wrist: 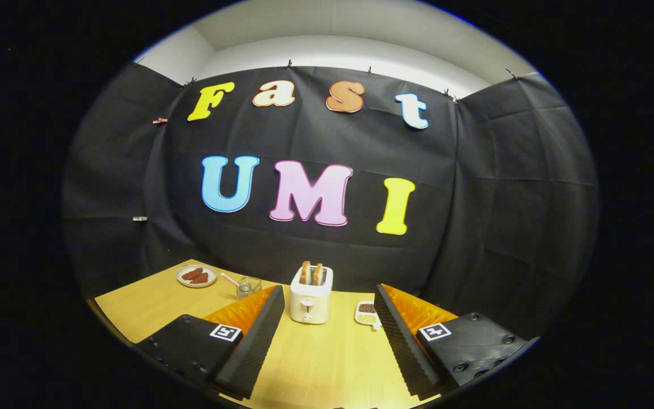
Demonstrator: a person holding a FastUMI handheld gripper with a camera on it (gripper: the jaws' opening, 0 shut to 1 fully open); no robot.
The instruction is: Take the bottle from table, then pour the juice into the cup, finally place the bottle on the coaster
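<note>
Black cloth backs your wooden bench (pixel 151 309), which carries a toaster (pixel 311 295), a plate (pixel 196 276), a glass jar (pixel 246 287) and a small dish (pixel 366 313). Your claw (pixel 327 335) hangs wide, holding nothing. No bottle, cup or coaster can be picked out ahead, so look around before reaching down.

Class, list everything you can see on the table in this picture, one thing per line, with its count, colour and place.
Toaster: one, white, ahead between the fingers.
Toast slices: two, brown, upright in the toaster's slots.
Plate: one, pale, far left of the toaster, holding reddish-brown pieces.
Glass jar: one, clear, between plate and toaster.
Small dish: one, white, right of the toaster, dark and pale contents.
Table: one, light wood.
Gripper: one, fingers wide open, holding nothing.
</note>
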